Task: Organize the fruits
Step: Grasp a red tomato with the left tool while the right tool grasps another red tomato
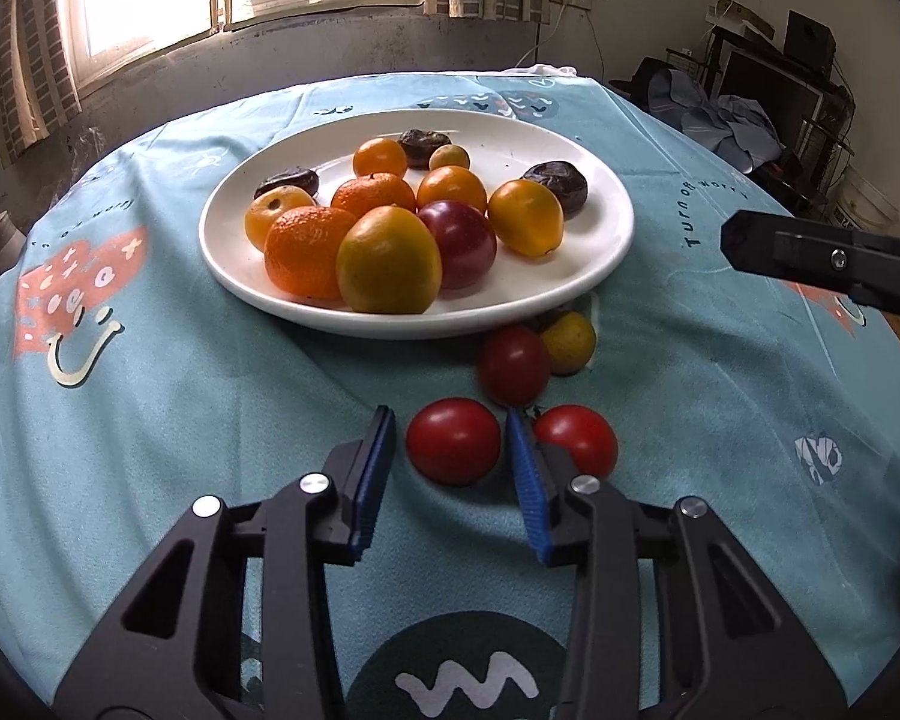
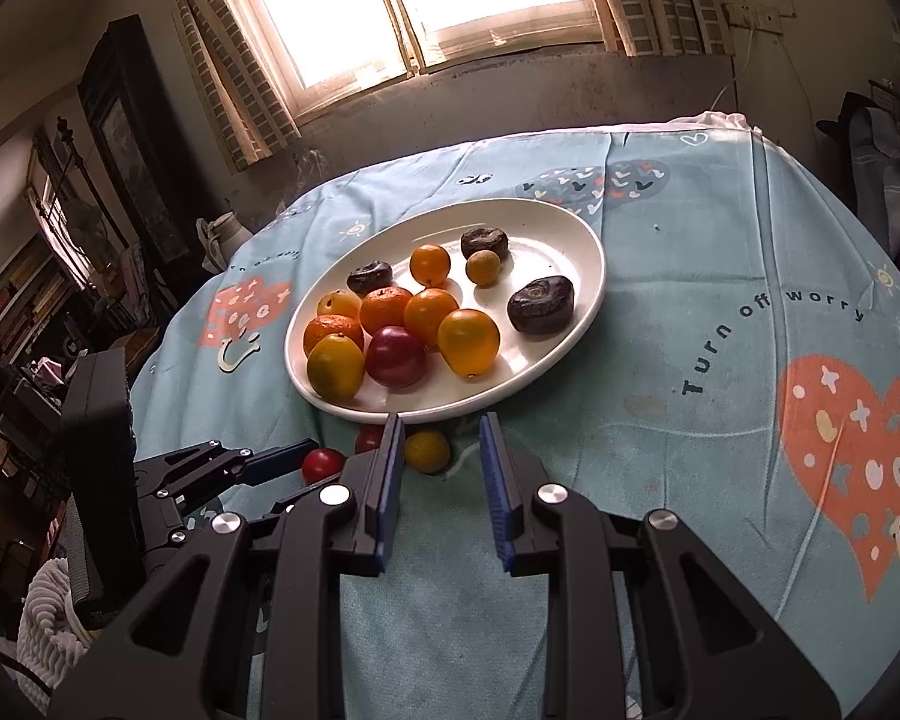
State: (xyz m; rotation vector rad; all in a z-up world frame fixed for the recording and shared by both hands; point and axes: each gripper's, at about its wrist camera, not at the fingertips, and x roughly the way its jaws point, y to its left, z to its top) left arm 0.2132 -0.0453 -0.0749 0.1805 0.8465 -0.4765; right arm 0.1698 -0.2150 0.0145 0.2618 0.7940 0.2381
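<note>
Left-hand tongs (image 1: 449,414), black with blue ribbed pads, reach in from six o'clock in the left wrist view. Their jaws bracket a round glossy red tomato (image 1: 453,449) closely. A thin strip of cloth shows at either side, so the pads do not appear to press yet. This straddle probably sets up a pick. A second red tomato (image 1: 576,441) sits just beside the right pad at about four o'clock. A darker red fruit (image 1: 513,373) and a small yellow-green fruit (image 1: 569,342) lie a little farther on at one o'clock, near the rim of the white oval ceramic plate (image 1: 570,294). The plate at twelve o'clock already carries oranges, yellow fruits, one purple-red fruit and wrinkled dark ones, so it looks like the collecting place. All of this rests on a light-blue printed tablecloth (image 1: 150,420). The right-hand tongs (image 1: 744,240) hover at three o'clock, tips together, likely kept out of the way.

From the right wrist view, the right-hand tongs (image 2: 443,418) are drawn in narrow and hold nothing. They point at the plate's (image 2: 594,276) near rim at twelve o'clock. The yellow-green fruit (image 2: 426,451) peeks out beside the left pad. At nine o'clock the left-hand tongs (image 2: 306,456) lie low by the red tomato (image 2: 323,463).
</note>
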